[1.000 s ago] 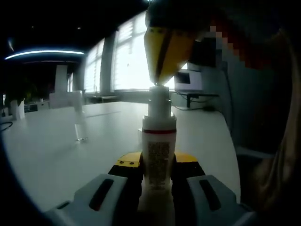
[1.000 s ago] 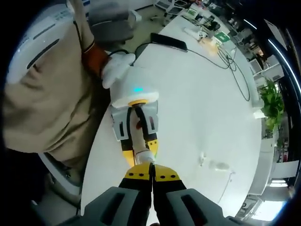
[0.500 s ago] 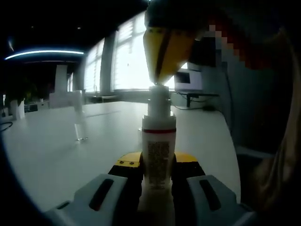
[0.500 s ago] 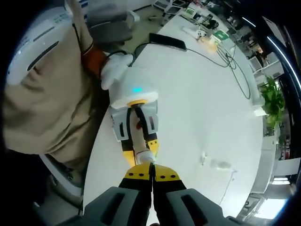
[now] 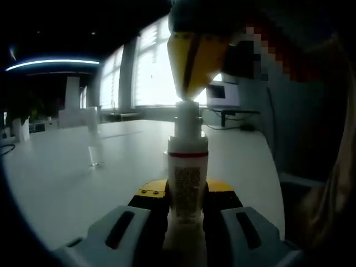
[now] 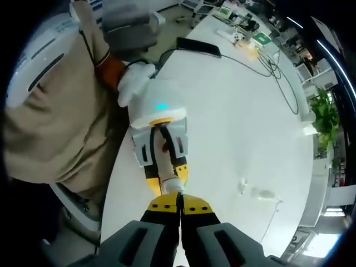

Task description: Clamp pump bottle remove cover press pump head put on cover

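With the left gripper (image 5: 186, 214) clamped on the bottle (image 5: 188, 186) and the right gripper's (image 6: 179, 208) closed jaws atop the pump (image 5: 188, 119), an off-centre push could tip it.

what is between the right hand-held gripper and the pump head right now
Nothing visible. The right hand-held gripper comes down with its shut tips right on the pump head of the pump bottle, which the left hand-held gripper clamps upright. The clear cover stands apart on the table.
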